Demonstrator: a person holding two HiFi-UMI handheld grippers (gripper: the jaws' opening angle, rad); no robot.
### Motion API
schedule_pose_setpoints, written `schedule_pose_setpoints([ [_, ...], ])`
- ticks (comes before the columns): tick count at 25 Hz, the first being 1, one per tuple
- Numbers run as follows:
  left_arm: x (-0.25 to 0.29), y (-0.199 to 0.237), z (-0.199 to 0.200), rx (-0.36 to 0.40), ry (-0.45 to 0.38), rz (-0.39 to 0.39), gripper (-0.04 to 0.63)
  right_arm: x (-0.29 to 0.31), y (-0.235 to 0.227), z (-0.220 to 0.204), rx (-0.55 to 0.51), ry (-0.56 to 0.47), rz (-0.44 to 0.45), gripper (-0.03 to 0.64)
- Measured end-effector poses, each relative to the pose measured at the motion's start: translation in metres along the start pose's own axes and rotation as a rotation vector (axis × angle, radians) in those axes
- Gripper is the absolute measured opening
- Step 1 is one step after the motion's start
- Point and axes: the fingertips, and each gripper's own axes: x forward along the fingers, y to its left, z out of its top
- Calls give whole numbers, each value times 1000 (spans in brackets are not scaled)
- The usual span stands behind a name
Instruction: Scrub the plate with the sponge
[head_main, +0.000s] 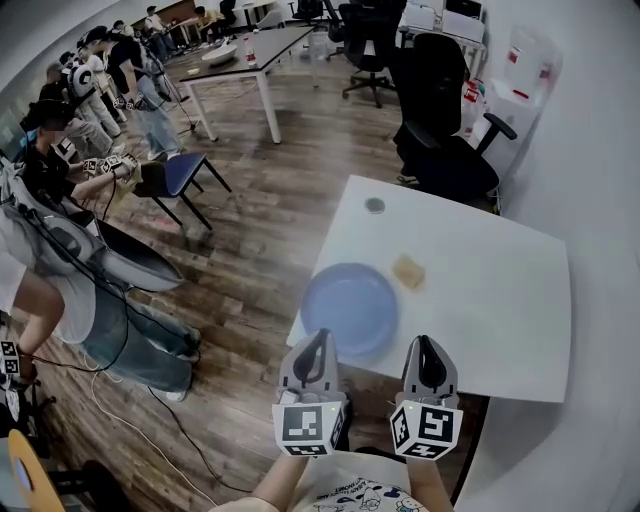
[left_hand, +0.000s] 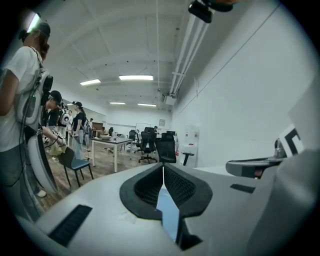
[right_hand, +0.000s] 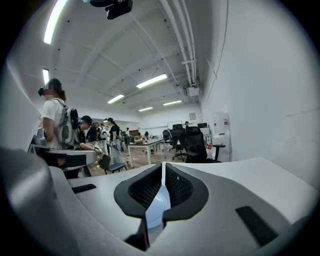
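Note:
A round blue plate (head_main: 350, 308) lies near the front left corner of the white table (head_main: 500, 300). A small yellow sponge (head_main: 408, 271) rests on the table just beyond the plate's right rim. My left gripper (head_main: 319, 338) hovers shut over the plate's near edge, holding nothing. Beside it, my right gripper (head_main: 428, 344) is also shut and empty, near the table's front edge, to the right of the plate. Between the shut jaws, a sliver of the blue plate (left_hand: 167, 212) shows in the left gripper view. The right gripper view shows the plate (right_hand: 156, 205) the same way.
A small dark round object (head_main: 375, 205) sits at the table's far left corner. A black office chair (head_main: 440, 130) stands behind the table. Several people (head_main: 60, 150) and a blue chair (head_main: 178, 175) are at the left on the wooden floor.

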Motion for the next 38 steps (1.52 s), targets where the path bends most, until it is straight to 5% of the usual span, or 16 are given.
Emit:
schedule_pose_setpoints([
  [15,113,50,10,9,39,-63,14,127,-6,12,6,25,-46,32],
  [38,166,63,-33,-78,180,-3,14,188,-47,-48,-80,280,-48,32],
])
